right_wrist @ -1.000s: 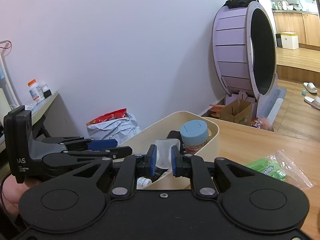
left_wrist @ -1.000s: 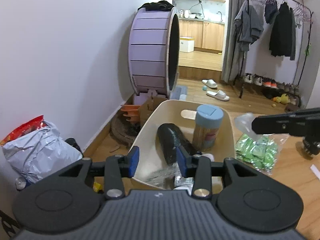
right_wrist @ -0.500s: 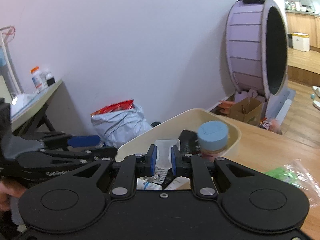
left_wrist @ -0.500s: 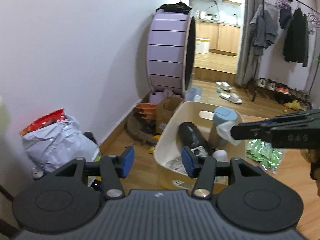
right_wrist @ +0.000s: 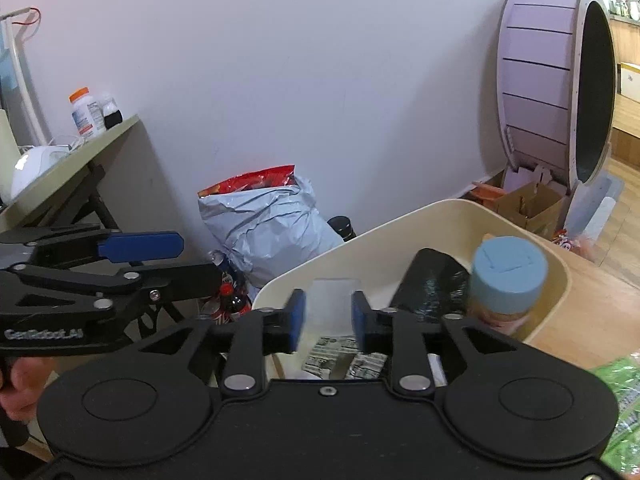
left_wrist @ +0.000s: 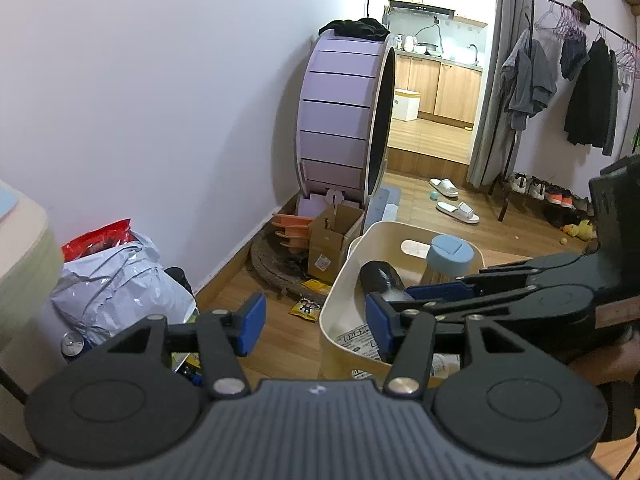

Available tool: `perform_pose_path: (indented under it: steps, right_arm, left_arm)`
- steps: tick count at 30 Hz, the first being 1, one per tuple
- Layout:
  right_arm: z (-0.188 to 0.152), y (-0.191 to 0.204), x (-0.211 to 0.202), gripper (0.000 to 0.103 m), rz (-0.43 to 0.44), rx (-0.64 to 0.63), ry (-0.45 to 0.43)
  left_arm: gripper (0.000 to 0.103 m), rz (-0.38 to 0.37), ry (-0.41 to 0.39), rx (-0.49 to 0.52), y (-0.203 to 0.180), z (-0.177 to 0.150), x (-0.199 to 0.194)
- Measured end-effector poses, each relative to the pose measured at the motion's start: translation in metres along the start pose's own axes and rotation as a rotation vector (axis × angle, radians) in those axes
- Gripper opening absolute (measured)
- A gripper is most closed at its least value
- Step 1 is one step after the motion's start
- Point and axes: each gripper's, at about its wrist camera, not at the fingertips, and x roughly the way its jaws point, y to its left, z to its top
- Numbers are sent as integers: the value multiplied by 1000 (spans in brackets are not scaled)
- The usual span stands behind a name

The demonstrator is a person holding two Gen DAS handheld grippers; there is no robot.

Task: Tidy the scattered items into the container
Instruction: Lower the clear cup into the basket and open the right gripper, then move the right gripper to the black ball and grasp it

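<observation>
Container (right_wrist: 440, 206): cream tub on the wooden counter (right_wrist: 592, 292), directly ahead of the right gripper (right_wrist: 329, 325), whose jaws hang above its near end. The jaws stand partly apart with a clear plastic piece (right_wrist: 334, 296) between the blue pads. Contact on either pad cannot be confirmed, so grip or release cannot be told. Inside the tub, at 2 o'clock from the jaws, a black roll (right_wrist: 434, 280) leans beside a blue-lidded jar (right_wrist: 506, 280). Printed packets (right_wrist: 340, 354) lie on the bottom at 6 o'clock. A green packet (right_wrist: 624, 392) lies on the counter at 4 o'clock, outside the tub.

Left gripper (left_wrist: 314, 330): jaws wide open, holding nothing. The tub's near-left wall shows between the pads, and the floor (left_wrist: 280, 340) is below at 9 o'clock. A grey bag (left_wrist: 116, 292) stands against the wall at 9 o'clock.
</observation>
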Motion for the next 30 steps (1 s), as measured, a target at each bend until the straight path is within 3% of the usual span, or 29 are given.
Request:
perform_pose_path:
  steps: [5, 13, 30]
  right_arm:
    - [-2, -2, -3, 46, -22, 2, -7]
    - [-10, -15, -51, 46, -96, -7, -37]
    - [-113, -75, -200, 46, -419, 172, -20]
  left_arm:
    - [54, -4, -4, -7, 3, 0, 0]
    - [54, -87, -23, 13, -11, -2, -3]
    - [55, -434, -2, 234, -122, -35, -7]
